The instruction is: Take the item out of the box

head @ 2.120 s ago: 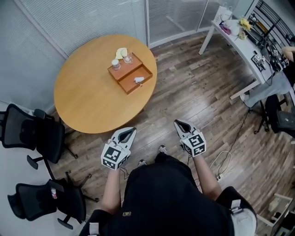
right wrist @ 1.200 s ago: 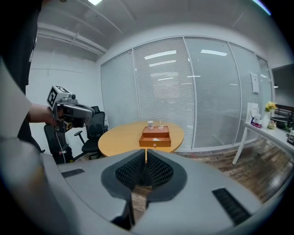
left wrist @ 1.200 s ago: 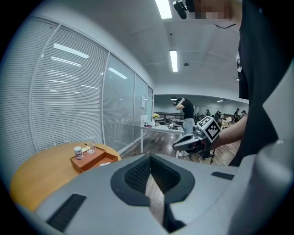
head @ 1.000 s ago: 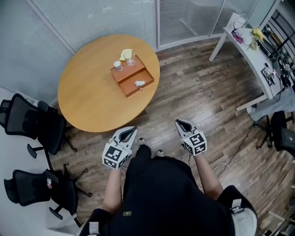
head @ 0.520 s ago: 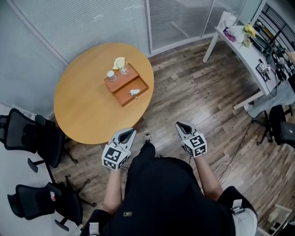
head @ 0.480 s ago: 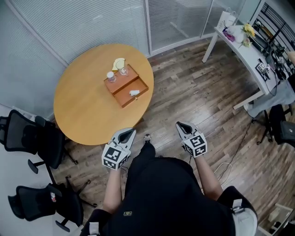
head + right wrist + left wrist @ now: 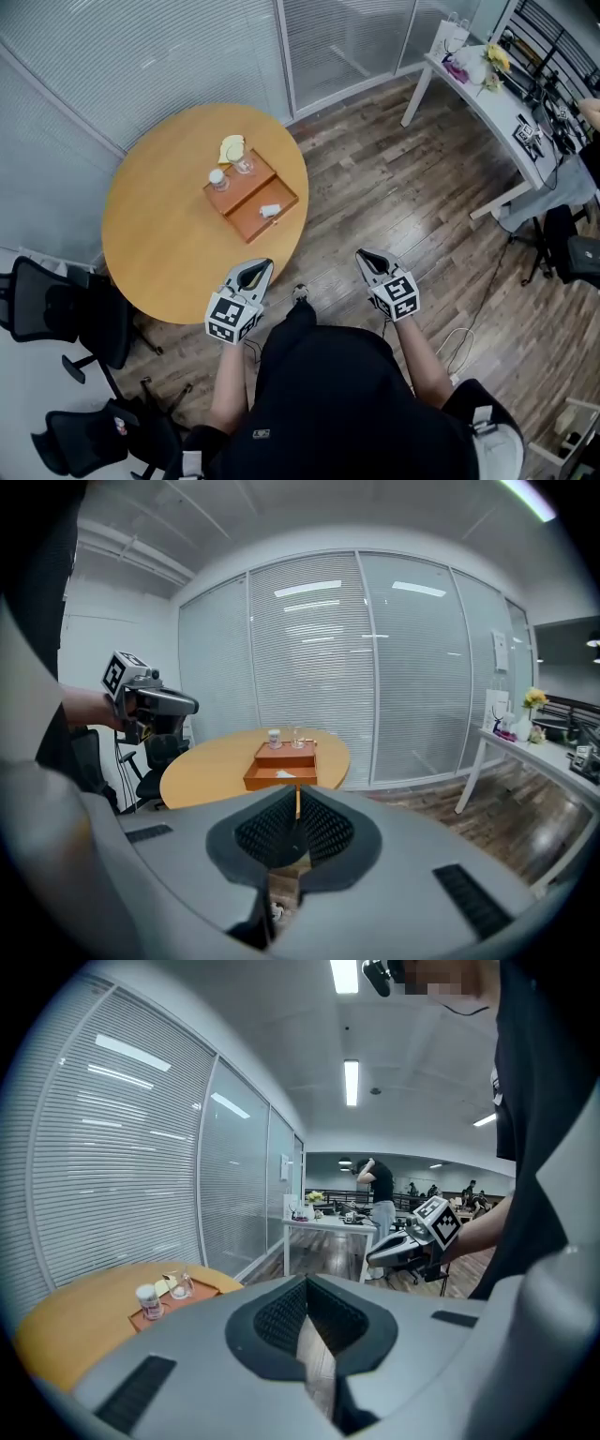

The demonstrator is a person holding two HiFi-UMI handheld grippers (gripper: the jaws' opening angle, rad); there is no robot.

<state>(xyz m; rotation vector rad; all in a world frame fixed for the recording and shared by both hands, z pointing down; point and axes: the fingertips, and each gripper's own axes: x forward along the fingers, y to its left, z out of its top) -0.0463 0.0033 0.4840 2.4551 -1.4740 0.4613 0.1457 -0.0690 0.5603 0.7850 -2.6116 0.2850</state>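
An orange wooden box [image 7: 246,199] stands on a round wooden table [image 7: 169,244], well ahead of both grippers. A small white item [image 7: 270,210] lies in the box's near compartment. The right gripper view shows the box [image 7: 281,761] and the item [image 7: 286,774] straight ahead. A small bottle [image 7: 217,178] and a glass [image 7: 244,166] stand on the box's far part. My left gripper [image 7: 253,267] is shut and empty, just over the table's near edge. My right gripper [image 7: 364,256] is shut and empty, over the wood floor.
Black office chairs [image 7: 70,314] stand left of the table. A glass wall with blinds [image 7: 187,47] runs behind it. A white desk [image 7: 497,94] with clutter stands at the far right. A cable [image 7: 459,337] lies on the floor to my right.
The table and box have drawn nearer and lower in the head view as the person steps toward them. Both grippers stay shut and side by side.
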